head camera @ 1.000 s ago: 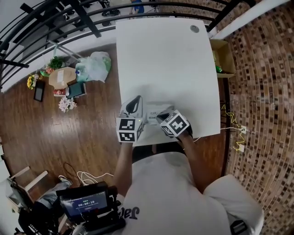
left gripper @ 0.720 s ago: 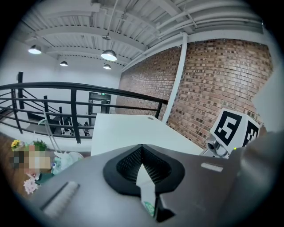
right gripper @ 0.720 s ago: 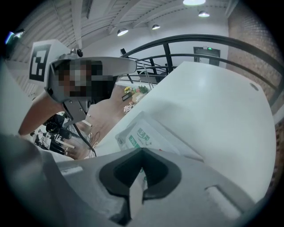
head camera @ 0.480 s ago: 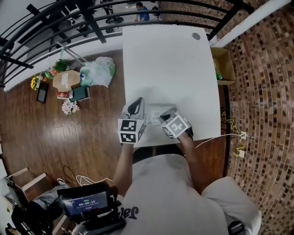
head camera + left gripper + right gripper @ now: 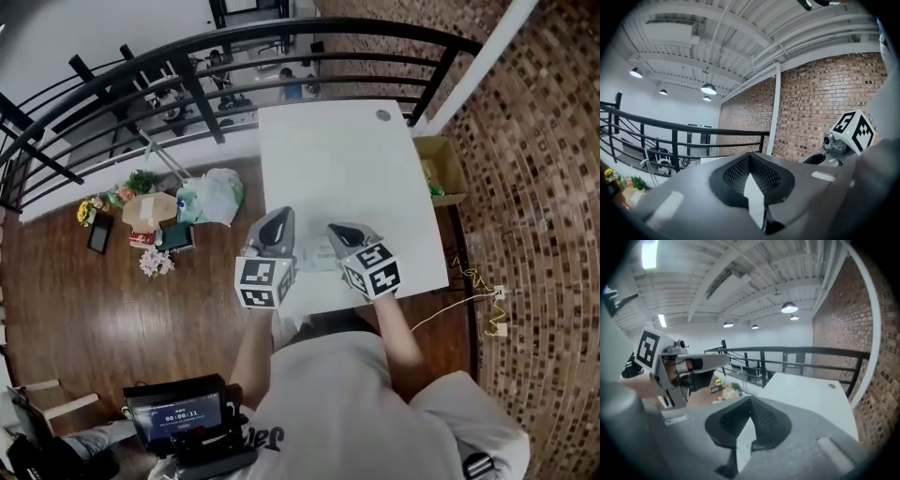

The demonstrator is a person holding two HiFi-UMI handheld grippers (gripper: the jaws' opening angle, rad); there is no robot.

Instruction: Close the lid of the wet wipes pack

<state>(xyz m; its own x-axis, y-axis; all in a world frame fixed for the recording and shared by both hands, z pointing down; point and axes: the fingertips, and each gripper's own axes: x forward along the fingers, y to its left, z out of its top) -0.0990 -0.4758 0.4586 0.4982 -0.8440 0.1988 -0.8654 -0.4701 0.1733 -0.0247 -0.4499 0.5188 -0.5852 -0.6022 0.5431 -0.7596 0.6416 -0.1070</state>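
Wet wipes pack (image 5: 315, 255): pale, lying flat on the white counter (image 5: 337, 159) close to its near edge, between the two tongs and partly hidden by them; lid position cannot be made out.

Floor items, off the counter's left edge: cardboard box (image 5: 150, 208), plastic bag (image 5: 214, 195), small bunch of flowers (image 5: 155, 262), all on dark wood boards.

Left tongs (image 5: 278, 217): just left of the pack, tips raised and angled toward the far edge. The left gripper view shows the jaws together, nothing clamped, only a white sliver visible beneath them. Marker cube (image 5: 264, 281) hangs past the near edge.

Right tongs (image 5: 341, 229): just right of the pack, tilted likewise. The right gripper view shows the jaws together, holding nothing. Marker cube (image 5: 373, 270) at the near edge.

Open carton (image 5: 441, 169): on the floor against the counter's right edge, beside the brick wall (image 5: 525, 187).
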